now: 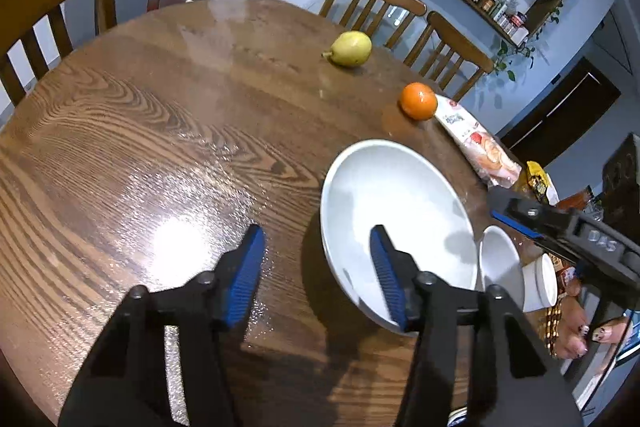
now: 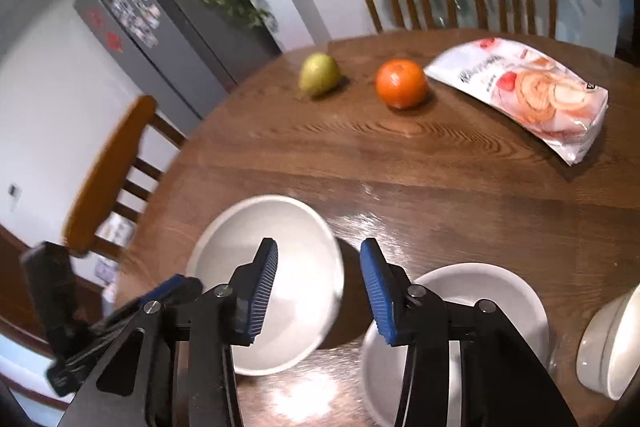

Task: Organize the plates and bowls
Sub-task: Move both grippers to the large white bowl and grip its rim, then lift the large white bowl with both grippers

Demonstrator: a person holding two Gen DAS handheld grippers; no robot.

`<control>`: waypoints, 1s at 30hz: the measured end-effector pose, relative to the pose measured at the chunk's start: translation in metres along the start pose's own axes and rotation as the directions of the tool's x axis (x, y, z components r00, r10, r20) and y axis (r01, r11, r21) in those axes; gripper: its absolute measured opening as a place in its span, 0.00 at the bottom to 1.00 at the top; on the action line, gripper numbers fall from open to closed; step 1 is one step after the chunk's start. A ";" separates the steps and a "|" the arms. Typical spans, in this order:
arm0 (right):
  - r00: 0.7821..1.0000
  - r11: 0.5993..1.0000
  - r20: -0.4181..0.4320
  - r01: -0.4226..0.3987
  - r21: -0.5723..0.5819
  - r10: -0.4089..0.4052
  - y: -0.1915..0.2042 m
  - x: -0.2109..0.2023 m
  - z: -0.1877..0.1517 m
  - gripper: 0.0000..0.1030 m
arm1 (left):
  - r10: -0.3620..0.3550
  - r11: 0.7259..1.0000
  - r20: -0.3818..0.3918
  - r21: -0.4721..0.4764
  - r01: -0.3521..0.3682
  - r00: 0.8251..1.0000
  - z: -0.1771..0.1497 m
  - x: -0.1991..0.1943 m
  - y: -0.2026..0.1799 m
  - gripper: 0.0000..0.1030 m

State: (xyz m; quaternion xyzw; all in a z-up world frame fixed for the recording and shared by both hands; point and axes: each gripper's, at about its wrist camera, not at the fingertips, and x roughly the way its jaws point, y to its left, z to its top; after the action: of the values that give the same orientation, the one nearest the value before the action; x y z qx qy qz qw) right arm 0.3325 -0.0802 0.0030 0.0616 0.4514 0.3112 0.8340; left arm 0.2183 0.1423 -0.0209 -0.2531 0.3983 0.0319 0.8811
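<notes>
Both tools (image 1: 318, 275) (image 2: 319, 291) unclenched, gripping nothing — right bowl (image 2: 608, 347) cut off, left plate (image 2: 268, 283) blurred

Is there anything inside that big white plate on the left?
The white plate looks empty: only bare surface and shadow show. The right claw and its blue fingers cover part of it, so that patch stays unseen.

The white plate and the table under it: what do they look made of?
White plate: looks like glazed ceramic, smooth and evenly white with soft sheen; melamine can't be ruled out. Table: wood or wood veneer with strong grain, under a glossy finish that mirrors a bright light.
</notes>
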 end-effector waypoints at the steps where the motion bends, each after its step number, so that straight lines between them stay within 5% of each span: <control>1: 1.000 1.000 -0.007 0.006 -0.007 -0.006 0.000 0.005 -0.001 0.44 | -0.004 1.000 -0.002 0.003 0.004 1.000 -0.002 0.001 -0.001 0.42; 17: 0.996 0.996 -0.088 0.002 -0.091 -0.010 0.001 0.044 -0.014 0.25 | -0.054 0.998 -0.012 0.026 0.054 0.998 -0.009 0.012 -0.002 0.21; 30: 0.994 0.989 -0.103 0.016 -0.149 -0.031 0.023 0.029 -0.023 0.24 | 0.077 0.993 -0.066 0.094 -0.071 0.995 -0.015 0.006 -0.016 0.21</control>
State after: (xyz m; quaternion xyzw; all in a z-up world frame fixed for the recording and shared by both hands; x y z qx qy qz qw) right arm 0.3148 -0.0492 -0.0221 -0.0222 0.4709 0.3368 0.8151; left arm 0.2164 0.1205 -0.0270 -0.1983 0.4387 0.0376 0.8757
